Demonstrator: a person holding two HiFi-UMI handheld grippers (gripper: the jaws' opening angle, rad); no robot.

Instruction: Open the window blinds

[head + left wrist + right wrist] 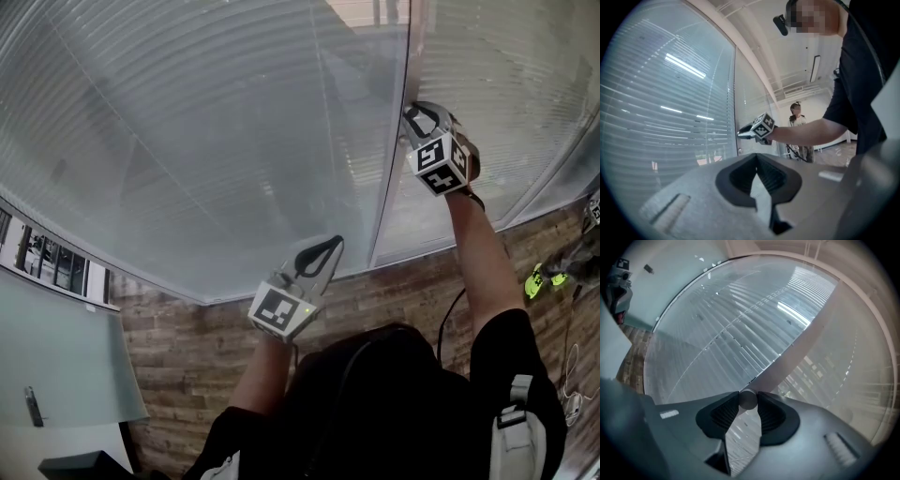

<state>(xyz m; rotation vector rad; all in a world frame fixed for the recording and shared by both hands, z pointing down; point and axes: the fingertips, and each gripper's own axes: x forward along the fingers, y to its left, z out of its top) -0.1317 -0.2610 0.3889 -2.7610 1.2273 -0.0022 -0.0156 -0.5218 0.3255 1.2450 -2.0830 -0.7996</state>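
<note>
Pale slatted blinds [187, 141] fill the big left pane, and more blinds [511, 84] fill the pane to its right. A light upright frame post [392, 178] stands between them. My right gripper [414, 116] is at this post, shut on a small round grey knob [748, 399] that sits between its dark pads. From the left gripper view the right gripper [745, 132] reaches level to the post. My left gripper [325, 249] hangs lower, in front of the left pane; its tips [756, 154] meet with nothing between them.
A brick-patterned floor [187, 347] runs below the window. A glass door with a small handle [33, 405] is at the lower left. Another person [797, 117] stands further along the window wall, with bright green shoes [544, 277] at the right.
</note>
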